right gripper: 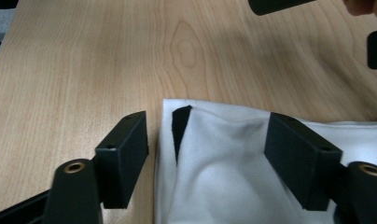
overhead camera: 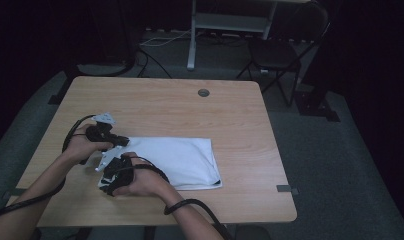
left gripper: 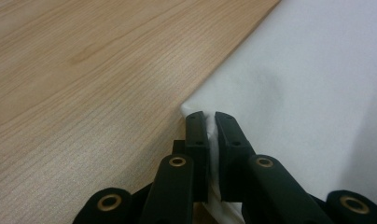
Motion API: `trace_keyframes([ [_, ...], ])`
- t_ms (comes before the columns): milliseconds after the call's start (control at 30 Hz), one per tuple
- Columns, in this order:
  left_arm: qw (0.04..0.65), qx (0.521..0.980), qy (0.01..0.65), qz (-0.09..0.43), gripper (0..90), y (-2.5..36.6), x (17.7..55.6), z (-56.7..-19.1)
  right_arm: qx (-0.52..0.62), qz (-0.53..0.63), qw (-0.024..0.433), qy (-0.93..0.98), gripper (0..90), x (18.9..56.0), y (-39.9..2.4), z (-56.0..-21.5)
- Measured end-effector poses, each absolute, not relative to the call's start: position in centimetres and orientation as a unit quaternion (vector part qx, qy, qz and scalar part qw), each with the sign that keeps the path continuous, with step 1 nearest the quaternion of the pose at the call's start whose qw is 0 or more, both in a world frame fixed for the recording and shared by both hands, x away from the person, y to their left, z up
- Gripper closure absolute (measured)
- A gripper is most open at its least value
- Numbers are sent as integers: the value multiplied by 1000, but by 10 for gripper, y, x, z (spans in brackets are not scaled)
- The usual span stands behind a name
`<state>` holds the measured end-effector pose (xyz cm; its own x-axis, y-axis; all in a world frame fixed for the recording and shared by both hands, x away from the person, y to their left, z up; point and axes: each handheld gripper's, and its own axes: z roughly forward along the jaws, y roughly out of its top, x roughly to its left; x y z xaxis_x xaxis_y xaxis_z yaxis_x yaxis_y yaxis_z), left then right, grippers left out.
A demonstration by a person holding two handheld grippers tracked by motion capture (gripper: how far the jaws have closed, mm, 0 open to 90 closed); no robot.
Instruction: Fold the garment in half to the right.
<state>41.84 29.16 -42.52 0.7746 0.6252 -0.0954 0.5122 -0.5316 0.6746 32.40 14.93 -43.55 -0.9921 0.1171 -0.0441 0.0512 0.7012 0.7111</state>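
Pinching the folded white cloth (left gripper: 317,93) corner, the left gripper (left gripper: 210,119) holds clenched while the unclenched right gripper (right gripper: 205,154) straddles another corner, probably needing closure next.

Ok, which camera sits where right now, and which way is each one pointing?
High view: fixed above the person's side, looking forward and down on the table; both forearms, left claw and right claw show.
Left gripper view: rides the left claw, looking along its jaws, which are shut on the white cloth's corner.
Right gripper view: rides the right claw, looking along its open jaws, which straddle another corner of the cloth.
Shared: the white cloth and the wooden table show in all three.
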Motion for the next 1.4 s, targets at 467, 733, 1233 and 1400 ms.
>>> trace_keyframes([
  [467, 354, 873, 327, 77, 848, 291, 419, -426, 63, 389, 37, 918, 457, 324, 147, -436],
  [733, 355, 874, 324, 72, 847, 290, 417, -426, 74, 398, 48, 913, 612, 323, 146, -437],
  [1233, 354, 874, 326, 74, 853, 292, 416, -421, 80, 393, 73, 913, 800, 321, 150, -432],
  [1400, 351, 875, 324, 81, 852, 298, 417, -408, 84, 425, 74, 898, 800, 322, 150, -423],
])
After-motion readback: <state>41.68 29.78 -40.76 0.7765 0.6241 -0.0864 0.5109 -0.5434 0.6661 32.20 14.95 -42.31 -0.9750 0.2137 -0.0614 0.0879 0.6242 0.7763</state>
